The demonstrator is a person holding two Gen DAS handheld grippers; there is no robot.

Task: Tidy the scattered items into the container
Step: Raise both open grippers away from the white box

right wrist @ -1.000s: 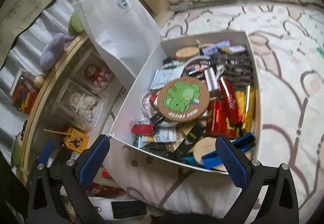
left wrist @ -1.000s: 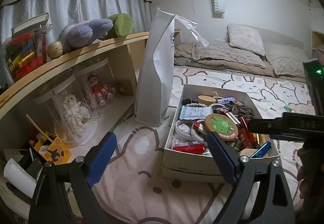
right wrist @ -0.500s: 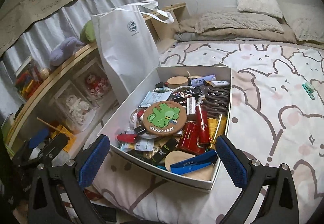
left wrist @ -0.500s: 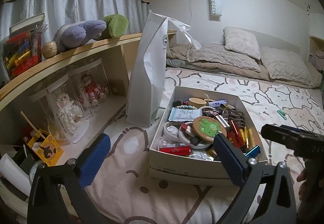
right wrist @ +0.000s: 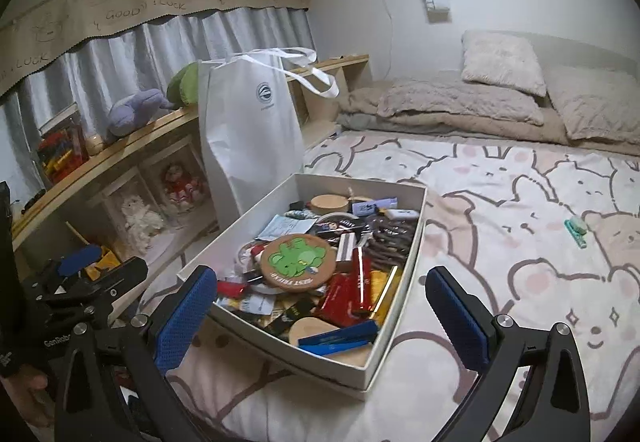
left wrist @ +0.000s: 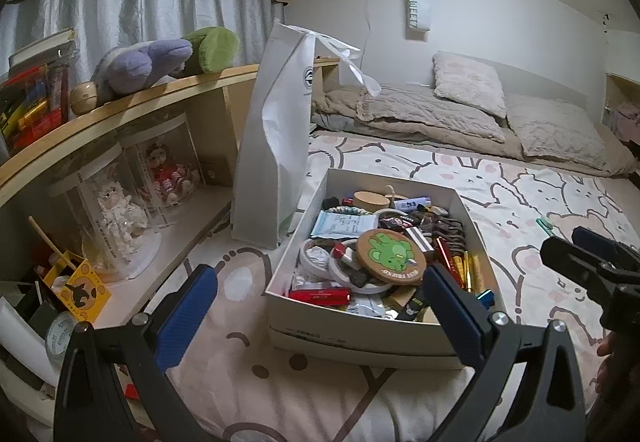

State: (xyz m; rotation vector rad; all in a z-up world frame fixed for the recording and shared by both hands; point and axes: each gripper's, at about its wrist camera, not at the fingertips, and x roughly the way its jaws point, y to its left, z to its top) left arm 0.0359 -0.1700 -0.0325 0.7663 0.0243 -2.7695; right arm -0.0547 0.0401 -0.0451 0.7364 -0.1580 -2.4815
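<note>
A white cardboard box [left wrist: 362,336] [right wrist: 400,284] sits on the pink animal-print bed cover, full of small items, with a round green-frog coaster [left wrist: 391,253] [right wrist: 298,259] on top. A small teal item [right wrist: 576,230] [left wrist: 545,223] lies loose on the cover to the right of the box. My left gripper [left wrist: 318,316] is open and empty, near the box's front edge. My right gripper [right wrist: 320,316] is open and empty, near the box's front corner; it also shows in the left wrist view [left wrist: 588,262].
A tall white paper bag [left wrist: 276,146] [right wrist: 248,130] stands against the box's left side. A wooden shelf [left wrist: 120,110] with plush toys and doll cases runs along the left. A folded blanket and pillows [right wrist: 500,98] lie at the bed's far end.
Both grippers have drawn back and up from the box, which now looks smaller and farther. The right gripper has tilted from looking down into the box to looking across the bed.
</note>
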